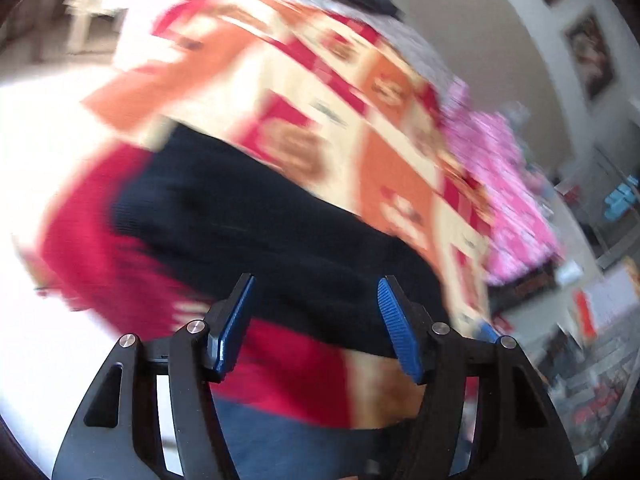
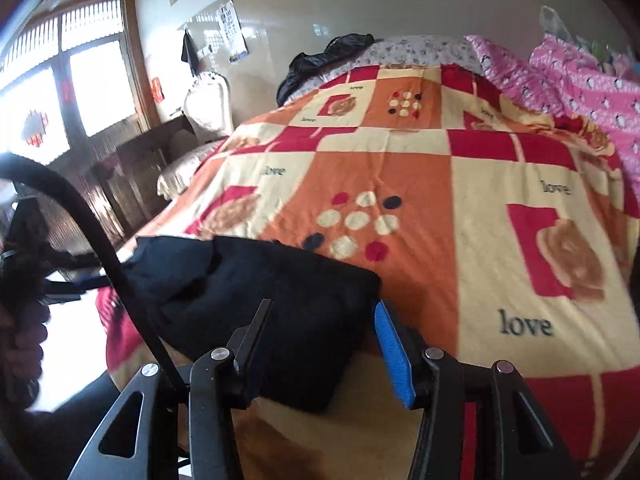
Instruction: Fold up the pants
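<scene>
The black pants (image 2: 260, 300) lie folded into a compact block on the near left part of the patterned bedspread (image 2: 460, 208). My right gripper (image 2: 324, 328) is open, its jaws wide apart just above the pants' near right corner, holding nothing. In the blurred left wrist view the pants (image 1: 260, 220) lie just ahead of my left gripper (image 1: 316, 312), which is open and empty above their near edge. The left gripper also shows at the left edge of the right wrist view (image 2: 60, 280), beside the pants' left end.
A pink quilt (image 2: 580, 80) is heaped at the bed's far right. A black garment (image 2: 320, 56) and a patterned pillow (image 2: 408, 50) lie at the headboard end. A dark wooden cabinet (image 2: 132, 176) and a window (image 2: 80, 80) stand to the left.
</scene>
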### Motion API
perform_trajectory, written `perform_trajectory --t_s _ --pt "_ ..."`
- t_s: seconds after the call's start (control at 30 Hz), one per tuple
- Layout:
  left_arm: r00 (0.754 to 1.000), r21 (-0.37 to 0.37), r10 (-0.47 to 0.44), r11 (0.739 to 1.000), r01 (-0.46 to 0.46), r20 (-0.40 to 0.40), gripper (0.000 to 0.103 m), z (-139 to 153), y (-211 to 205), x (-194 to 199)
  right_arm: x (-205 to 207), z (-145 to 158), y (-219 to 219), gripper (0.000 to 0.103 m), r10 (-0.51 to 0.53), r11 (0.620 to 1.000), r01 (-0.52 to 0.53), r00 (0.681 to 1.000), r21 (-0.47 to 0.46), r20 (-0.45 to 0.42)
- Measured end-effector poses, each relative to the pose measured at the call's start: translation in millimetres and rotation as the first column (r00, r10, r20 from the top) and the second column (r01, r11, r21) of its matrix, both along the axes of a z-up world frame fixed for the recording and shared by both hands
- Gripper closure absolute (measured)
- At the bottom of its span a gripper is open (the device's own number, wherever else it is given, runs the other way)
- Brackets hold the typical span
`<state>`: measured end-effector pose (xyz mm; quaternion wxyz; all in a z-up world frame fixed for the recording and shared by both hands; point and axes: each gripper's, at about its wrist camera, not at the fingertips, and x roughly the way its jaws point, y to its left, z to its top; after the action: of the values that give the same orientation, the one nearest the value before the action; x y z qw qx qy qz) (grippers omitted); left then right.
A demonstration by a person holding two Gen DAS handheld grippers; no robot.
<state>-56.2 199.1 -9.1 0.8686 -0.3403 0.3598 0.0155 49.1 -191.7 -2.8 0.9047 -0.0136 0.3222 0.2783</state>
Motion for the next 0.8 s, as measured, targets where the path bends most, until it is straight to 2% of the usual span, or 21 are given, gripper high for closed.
perform_trajectory --t_s 0.07,0.17,0.23,0.27,0.33,0.47,0.5,0.57,0.67,0.73,0.8 --pt "0.994 0.000 0.109 0.994 -0.109 -0.025 0.040 -8 20 -13 -8 -7 0 0.054 -0.007 1.000 0.008 1.000 -0.022 0.011" --pt "0.987 -0.112 0.152 0.981 -0.158 -0.061 0.040 -30 40 -9 -9 -11 -2 0.054 -0.042 0.999 0.043 0.999 -0.031 0.023" --pt "0.980 -0.186 0.179 0.963 -0.193 -0.090 0.040 -47 49 -3 -6 -11 -7 0.054 -0.074 0.997 0.075 0.997 -0.014 0.014" --pt "0.969 -0.224 0.204 0.947 -0.231 -0.137 0.040 -58 54 1 -5 -12 -11 0.054 -0.093 0.996 0.093 0.996 -0.009 0.009" --pt "0.962 -0.290 0.233 0.920 -0.265 -0.139 0.037 -67 61 0 -2 -14 -18 0.054 -0.114 0.993 0.114 0.993 0.017 -0.008" --pt "0.963 -0.361 0.255 0.892 -0.271 -0.091 0.032 -69 71 5 0 -15 -24 0.054 -0.138 0.990 0.139 0.990 0.031 -0.024" --pt "0.960 -0.394 0.263 0.876 -0.278 -0.094 0.030 -71 75 7 1 -16 -22 0.054 -0.134 0.991 0.135 0.991 0.023 -0.027" --pt "0.958 -0.456 0.274 0.844 -0.283 -0.088 0.017 -74 82 6 2 -17 -17 0.054 -0.127 0.992 0.127 0.992 -0.001 -0.025" --pt "0.953 -0.511 0.287 0.808 -0.295 -0.096 0.010 -74 87 10 0 -18 -10 0.054 -0.112 0.993 0.111 0.994 -0.027 -0.015" --pt "0.953 -0.531 0.293 0.796 -0.291 -0.082 0.011 -72 89 14 0 -19 -10 0.054 -0.109 0.994 0.108 0.994 -0.028 -0.016" --pt "0.957 -0.577 0.285 0.772 -0.268 -0.063 0.011 -70 90 13 1 -20 -13 0.054 -0.119 0.993 0.119 0.993 -0.018 -0.022"
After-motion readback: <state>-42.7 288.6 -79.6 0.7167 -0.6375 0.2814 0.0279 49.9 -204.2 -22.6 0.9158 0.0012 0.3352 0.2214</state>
